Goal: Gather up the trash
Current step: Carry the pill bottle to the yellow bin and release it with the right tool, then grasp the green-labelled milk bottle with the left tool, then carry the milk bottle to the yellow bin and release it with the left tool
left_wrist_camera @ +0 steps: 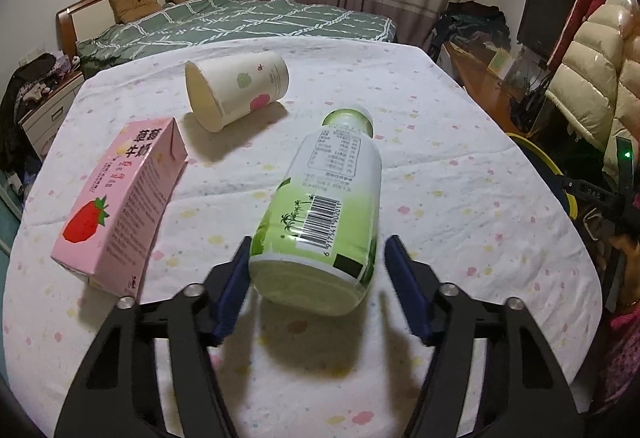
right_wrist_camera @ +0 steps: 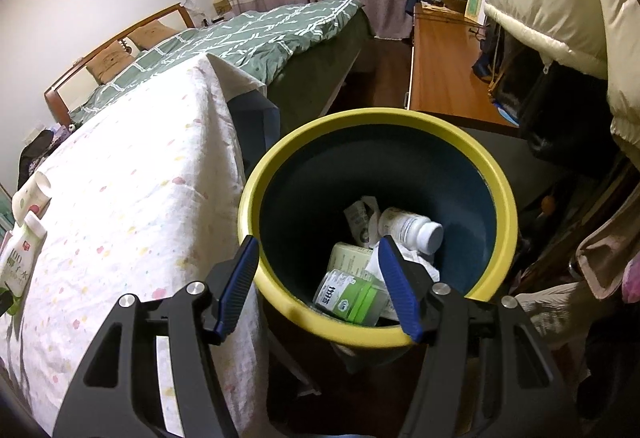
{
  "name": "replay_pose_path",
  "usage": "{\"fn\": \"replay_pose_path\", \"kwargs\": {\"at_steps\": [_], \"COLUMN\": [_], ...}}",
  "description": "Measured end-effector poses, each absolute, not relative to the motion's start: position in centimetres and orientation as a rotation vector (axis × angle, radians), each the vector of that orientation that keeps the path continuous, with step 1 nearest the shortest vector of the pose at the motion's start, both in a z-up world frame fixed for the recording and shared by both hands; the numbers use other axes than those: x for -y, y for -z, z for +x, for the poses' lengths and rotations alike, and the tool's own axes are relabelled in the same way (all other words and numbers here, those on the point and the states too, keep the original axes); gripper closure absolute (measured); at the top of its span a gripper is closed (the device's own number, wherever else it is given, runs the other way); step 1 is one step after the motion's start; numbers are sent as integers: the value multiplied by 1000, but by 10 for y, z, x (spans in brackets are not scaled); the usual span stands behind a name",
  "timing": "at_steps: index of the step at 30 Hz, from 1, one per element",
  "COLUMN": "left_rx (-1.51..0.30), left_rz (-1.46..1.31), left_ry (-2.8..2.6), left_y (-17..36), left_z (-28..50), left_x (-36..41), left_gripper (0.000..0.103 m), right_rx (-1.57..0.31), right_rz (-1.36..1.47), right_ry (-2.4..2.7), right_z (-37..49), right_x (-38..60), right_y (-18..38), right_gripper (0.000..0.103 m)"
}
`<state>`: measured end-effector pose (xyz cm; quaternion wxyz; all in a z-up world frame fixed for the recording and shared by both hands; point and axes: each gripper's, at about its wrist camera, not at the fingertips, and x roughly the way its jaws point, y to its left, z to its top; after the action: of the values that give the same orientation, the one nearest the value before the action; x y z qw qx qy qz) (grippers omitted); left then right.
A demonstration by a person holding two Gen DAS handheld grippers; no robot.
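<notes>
Table [left_wrist_camera: 460,165] with the dotted cloth holds your trash. Bin [right_wrist_camera: 496,193] with the yellow rim stands just beside it, with bottles inside. Your left gripper [left_wrist_camera: 316,286] is spread wide around the green bottle's [left_wrist_camera: 328,205] bottom end. Pink milk box [left_wrist_camera: 120,205] and paper cup [left_wrist_camera: 236,93] lie near. Your right gripper [right_wrist_camera: 320,282] hangs wide apart over the bin, holding nothing.

A pink strawberry milk carton [left_wrist_camera: 120,209] lying at 9 o'clock on the table [left_wrist_camera: 440,165] bears the large characters 草莓牛奶 above a strawberry picture. The green bottle [left_wrist_camera: 320,213] on its side at centre carries a barcode numbered 6 917341 902011 beneath a nutrition table too small to read. In the right wrist view the same bottle [right_wrist_camera: 18,266], at 9 o'clock, shows "100".
</notes>
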<state>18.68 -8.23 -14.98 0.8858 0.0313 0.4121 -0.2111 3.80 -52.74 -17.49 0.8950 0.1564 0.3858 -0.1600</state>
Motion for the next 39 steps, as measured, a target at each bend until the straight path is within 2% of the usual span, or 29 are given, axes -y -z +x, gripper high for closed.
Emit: {"fn": "replay_pose_path", "kwargs": {"at_steps": [2, 9, 23, 39], "left_rx": [-867, -812, -626, -600], "left_rz": [51, 61, 153, 183], "left_ry": [447, 433, 416, 493], "left_y": [151, 140, 70, 43], "left_z": [189, 185, 201, 194], "left_x": [81, 82, 104, 151], "left_gripper": [47, 48, 50, 51], "right_rx": [-800, -790, -764, -723], "right_rz": [324, 326, 332, 375], "right_ry": [328, 318, 309, 312], "right_z": [37, 34, 24, 1], "right_x": [528, 526, 523, 537], "right_y": [175, 169, 161, 156], "right_gripper": [44, 44, 44, 44]}}
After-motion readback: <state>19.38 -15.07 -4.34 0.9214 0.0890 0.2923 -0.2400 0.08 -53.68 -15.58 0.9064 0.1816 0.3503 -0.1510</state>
